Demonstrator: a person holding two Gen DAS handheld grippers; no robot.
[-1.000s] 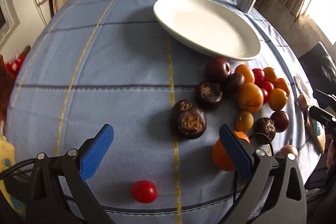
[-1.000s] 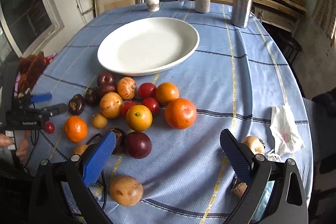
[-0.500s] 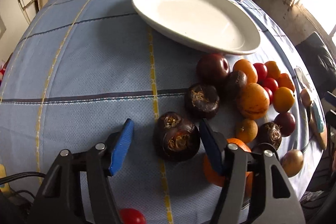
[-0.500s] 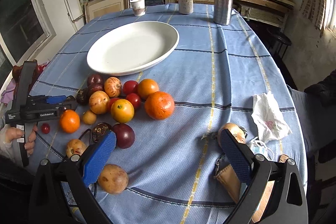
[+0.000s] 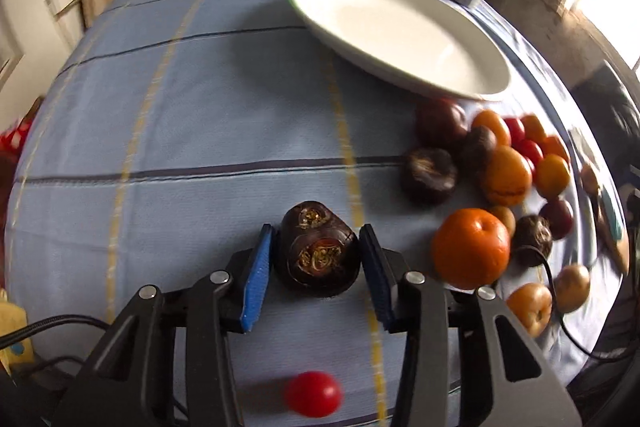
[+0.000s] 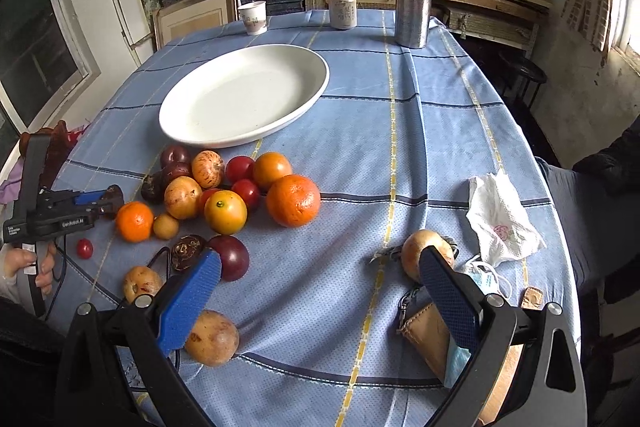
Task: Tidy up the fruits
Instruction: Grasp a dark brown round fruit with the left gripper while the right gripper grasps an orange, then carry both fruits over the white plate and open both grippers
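My left gripper [image 5: 318,263] has its jaws closing on a dark brown fruit [image 5: 316,251], and both blue pads touch its sides. In the right wrist view this gripper [image 6: 100,201] is at the table's left edge, held by a hand, with the dark fruit [image 6: 115,195] at its tip. A small red tomato [image 5: 314,399] lies just below it. To its right is a pile of oranges, red tomatoes and dark fruits [image 5: 504,175], and beyond that a white plate [image 5: 400,75] with nothing on it. My right gripper [image 6: 320,287] is open above the cloth with nothing between its fingers.
A paper cup [image 6: 253,17], a can [image 6: 343,10] and a metal bottle [image 6: 413,1] stand at the table's far edge. A crumpled tissue [image 6: 500,219], a face mask [image 6: 486,279], a tan pouch [image 6: 428,331] and an onion-like bulb [image 6: 420,251] lie at the right. A black cable [image 6: 160,255] runs among the fruit.
The left gripper came forward over the dark brown fruit and its jaws narrowed from wide open to touching it. The right gripper shifted slightly and stays open.
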